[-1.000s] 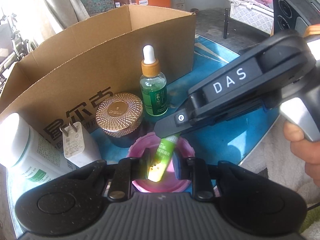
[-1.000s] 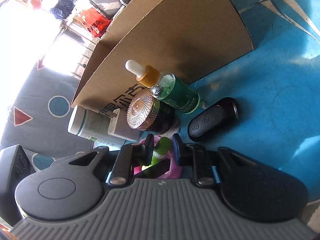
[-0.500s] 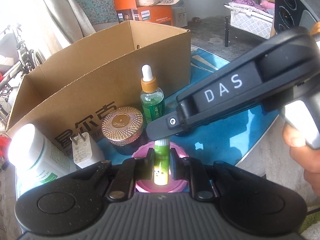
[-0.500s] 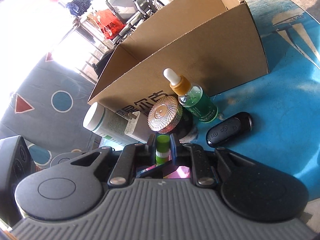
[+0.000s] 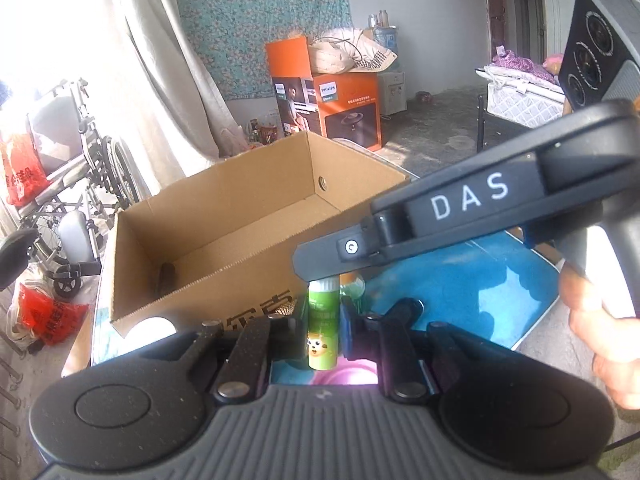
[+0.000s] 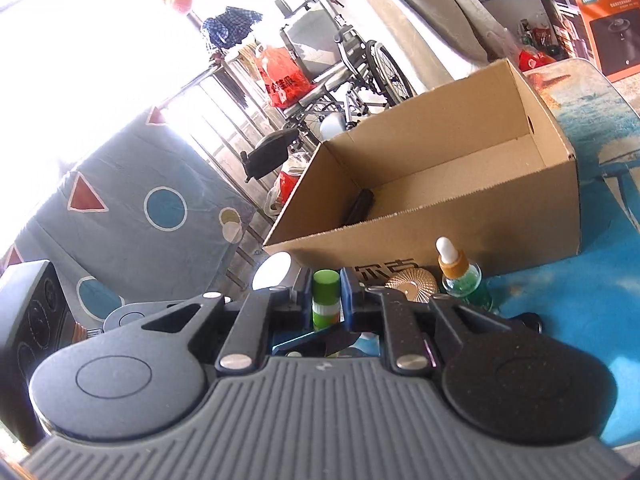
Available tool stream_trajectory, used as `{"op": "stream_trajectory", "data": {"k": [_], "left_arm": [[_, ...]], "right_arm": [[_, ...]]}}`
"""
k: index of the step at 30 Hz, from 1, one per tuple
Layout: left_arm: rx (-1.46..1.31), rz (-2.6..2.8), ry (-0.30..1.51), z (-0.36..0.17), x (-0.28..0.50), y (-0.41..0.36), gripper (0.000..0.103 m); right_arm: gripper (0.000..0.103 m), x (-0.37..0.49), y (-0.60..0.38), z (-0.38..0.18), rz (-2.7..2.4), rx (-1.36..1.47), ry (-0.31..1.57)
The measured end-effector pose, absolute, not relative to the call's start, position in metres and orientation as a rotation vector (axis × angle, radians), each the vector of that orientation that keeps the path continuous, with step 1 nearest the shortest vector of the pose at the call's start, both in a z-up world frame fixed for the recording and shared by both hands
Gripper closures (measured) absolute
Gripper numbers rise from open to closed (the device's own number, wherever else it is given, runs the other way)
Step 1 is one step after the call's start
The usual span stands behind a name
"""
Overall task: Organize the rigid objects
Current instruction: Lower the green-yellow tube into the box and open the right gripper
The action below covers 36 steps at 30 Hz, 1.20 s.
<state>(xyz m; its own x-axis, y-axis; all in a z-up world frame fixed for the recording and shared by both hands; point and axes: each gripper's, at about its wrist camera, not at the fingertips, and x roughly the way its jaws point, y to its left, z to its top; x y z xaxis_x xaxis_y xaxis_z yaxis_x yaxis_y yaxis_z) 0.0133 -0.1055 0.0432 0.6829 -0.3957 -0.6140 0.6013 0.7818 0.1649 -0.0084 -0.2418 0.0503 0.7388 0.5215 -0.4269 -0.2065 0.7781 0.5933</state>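
Green glue stick [image 5: 323,322] sits clamped in both my left gripper [image 5: 324,320] and right gripper [image 6: 326,300], jaws tight on it. I judge it mid-carry; next it goes over the cardboard box [image 5: 224,216], then both let go.

left gripper [image 5: 324,328]: clamped, tilted down | right gripper [image 6: 326,300]: clamped, tilted down

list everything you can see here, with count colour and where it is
glue stick: 1, green with white collar, upright, pinched by both grippers
cardboard box: 1, brown, open-topped, on the table behind the small items
dark object: 1, black, inside the box at its left end, kind unclear
dropper bottle: 1, green with amber collar and white bulb, before the box
jar lid: 1, rose gold, left of the dropper
table: 1, blue top
wheelchair: 1, grey, by the window
orange box: 1, back of room
left gripper: black, shut on the stick's body
right gripper: black, shut on its cap end
hand: 1, at right edge
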Motion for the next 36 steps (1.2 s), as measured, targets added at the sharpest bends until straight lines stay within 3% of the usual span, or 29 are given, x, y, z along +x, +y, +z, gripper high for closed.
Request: {"op": "stream_trajectory", "data": {"k": [6, 12, 24, 36], "left_arm": [[0.281, -0.517, 0.584, 0.092, 0.055, -0.100, 0.087], [0.175, -0.486, 0.749, 0.093, 0.139, -0.092, 0.087], [0.141, -0.386, 1.071, 0.021, 0.256, -0.083, 0.086], [0.088, -0.313, 1.160, 0.003, 0.295, -0.065, 0.085]], "right_arm": [[0.089, 0.041, -0.244, 0.105, 0.516, 0.474, 0.580], [0.089, 0.132, -0.254, 0.116, 0.565, 0.511, 0.757], [0.089, 0.283, -0.215, 0.033, 0.520, 0.514, 1.209], [0.087, 0.355, -0.177, -0.016, 0.514, 0.394, 1.319]]}}
